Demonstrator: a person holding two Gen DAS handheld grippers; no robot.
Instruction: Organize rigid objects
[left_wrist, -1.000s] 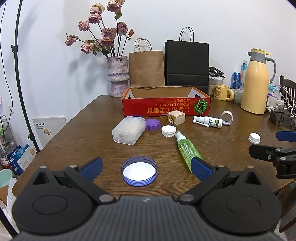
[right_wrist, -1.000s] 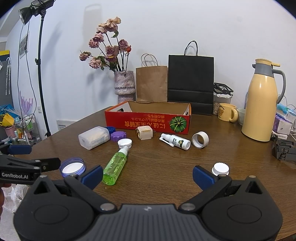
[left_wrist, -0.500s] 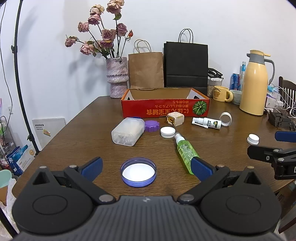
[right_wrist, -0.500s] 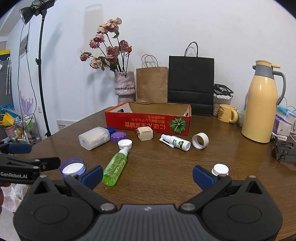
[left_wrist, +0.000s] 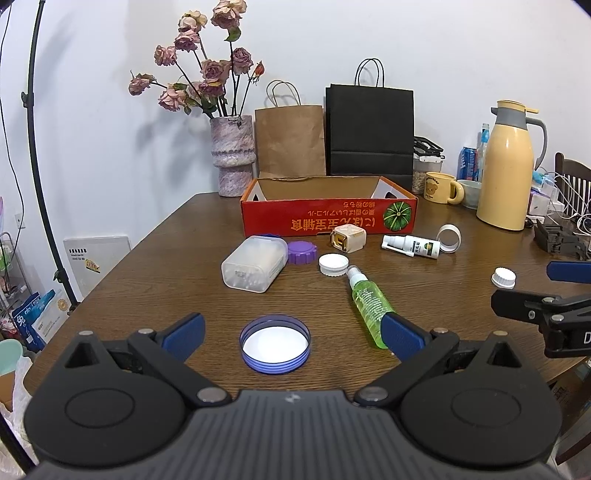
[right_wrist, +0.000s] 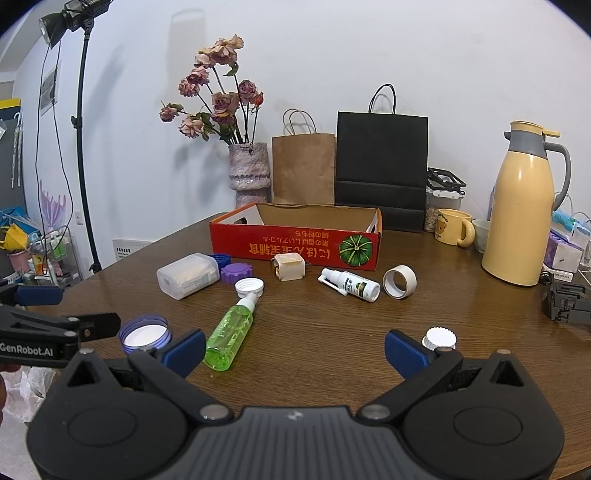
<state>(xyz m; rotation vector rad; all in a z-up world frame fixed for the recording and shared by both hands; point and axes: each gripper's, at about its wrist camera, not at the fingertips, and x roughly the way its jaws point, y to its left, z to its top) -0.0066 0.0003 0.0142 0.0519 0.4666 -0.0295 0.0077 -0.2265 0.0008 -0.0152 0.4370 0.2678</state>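
Our left gripper (left_wrist: 291, 332) hangs over the wooden worktop (left_wrist: 147, 280) with its blue-padded fingers (left_wrist: 184, 330) spread wide around a blue-rimmed lid (left_wrist: 275, 344). The green spray bottle (left_wrist: 367, 304) lies by the right finger. Beyond sit a clear plastic container (left_wrist: 255, 263), purple cap (left_wrist: 302, 252), white cap (left_wrist: 333, 264) and the red cardboard box (left_wrist: 328, 218).

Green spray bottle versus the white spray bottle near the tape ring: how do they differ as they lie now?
The green spray bottle is clear green with no wrap label; the white spray bottle is opaque with a printed label. The green one looks longer. The green one's nozzle points toward the red box and nearly touches a white cap; the white one's nozzle points left, its base nearest the tape ring. Both lie on their sides on the table, ungripped.
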